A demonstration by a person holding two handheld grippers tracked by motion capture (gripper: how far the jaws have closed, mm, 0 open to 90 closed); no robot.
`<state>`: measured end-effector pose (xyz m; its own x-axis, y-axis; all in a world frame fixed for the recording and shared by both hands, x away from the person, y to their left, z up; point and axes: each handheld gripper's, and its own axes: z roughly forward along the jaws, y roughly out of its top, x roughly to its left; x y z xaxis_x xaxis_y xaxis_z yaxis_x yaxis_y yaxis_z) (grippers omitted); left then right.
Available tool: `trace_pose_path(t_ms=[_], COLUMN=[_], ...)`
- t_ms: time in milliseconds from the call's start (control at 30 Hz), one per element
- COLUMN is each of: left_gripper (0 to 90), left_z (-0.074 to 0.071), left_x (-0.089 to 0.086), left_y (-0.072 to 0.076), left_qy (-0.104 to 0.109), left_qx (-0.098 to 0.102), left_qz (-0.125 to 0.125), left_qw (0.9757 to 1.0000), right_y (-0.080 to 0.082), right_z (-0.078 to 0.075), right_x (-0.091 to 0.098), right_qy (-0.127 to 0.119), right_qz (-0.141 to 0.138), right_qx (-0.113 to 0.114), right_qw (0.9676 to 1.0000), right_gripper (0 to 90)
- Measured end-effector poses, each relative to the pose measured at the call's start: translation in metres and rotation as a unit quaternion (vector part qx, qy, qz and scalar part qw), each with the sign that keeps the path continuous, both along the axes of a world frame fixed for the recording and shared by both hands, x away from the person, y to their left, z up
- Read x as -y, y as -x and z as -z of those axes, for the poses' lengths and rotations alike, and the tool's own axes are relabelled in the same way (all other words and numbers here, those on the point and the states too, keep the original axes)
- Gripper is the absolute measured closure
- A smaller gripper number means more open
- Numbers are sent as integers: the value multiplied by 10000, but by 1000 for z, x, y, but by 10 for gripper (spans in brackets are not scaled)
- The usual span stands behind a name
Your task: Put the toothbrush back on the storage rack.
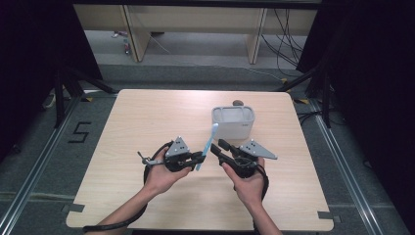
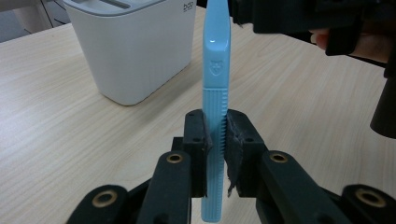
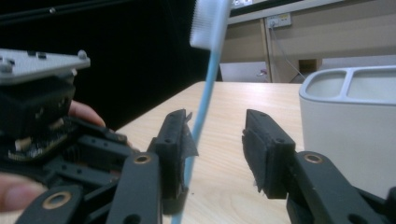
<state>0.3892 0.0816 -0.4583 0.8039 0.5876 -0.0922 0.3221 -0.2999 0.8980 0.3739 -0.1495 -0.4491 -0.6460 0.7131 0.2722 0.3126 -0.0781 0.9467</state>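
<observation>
The wooden table [image 1: 147,196] carries a white two-compartment holder [image 1: 233,121], which stands beyond both claws, just past the right one, and nothing has gone into it as far as its open top shows. The left gripper [image 2: 215,135] is pressed tight on the ribbed lower handle of the blue toothbrush [image 2: 215,74], holding it above the table, slanting up toward the holder with the bristle head on top. The right gripper [image 3: 217,142] sits spread around the toothbrush's thin neck, one pad about touching, the other clear, so it has no grip yet. By my reading the pick-up is done; the hand-over, or direct placing in the holder, remains.
</observation>
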Motion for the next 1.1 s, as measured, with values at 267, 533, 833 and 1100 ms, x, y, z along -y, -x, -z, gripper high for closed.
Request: trace_pose_path(t_ms=[267, 533, 833, 1100], left_gripper=[785, 785, 777, 510], left_z=[-1, -3, -2, 3], left_x=[4, 6, 7, -15], left_y=[2, 2, 1, 6], left_qy=[-51, 22, 104, -4], left_qx=[50, 151, 294, 655], left_qz=[-40, -96, -50, -227], left_qw=[10000, 9998, 9995, 9976], right_y=[-6, -9, -8, -15], right_z=[-3, -6, -12, -22], right_x=[-8, -12, -14, 1], right_qy=[-188, -257, -229, -58], right_qz=[-56, -43, -133, 168], right_qx=[-36, -15, -22, 205], right_qw=[9998, 9997, 9996, 9996], right_gripper=[686, 757, 863, 865])
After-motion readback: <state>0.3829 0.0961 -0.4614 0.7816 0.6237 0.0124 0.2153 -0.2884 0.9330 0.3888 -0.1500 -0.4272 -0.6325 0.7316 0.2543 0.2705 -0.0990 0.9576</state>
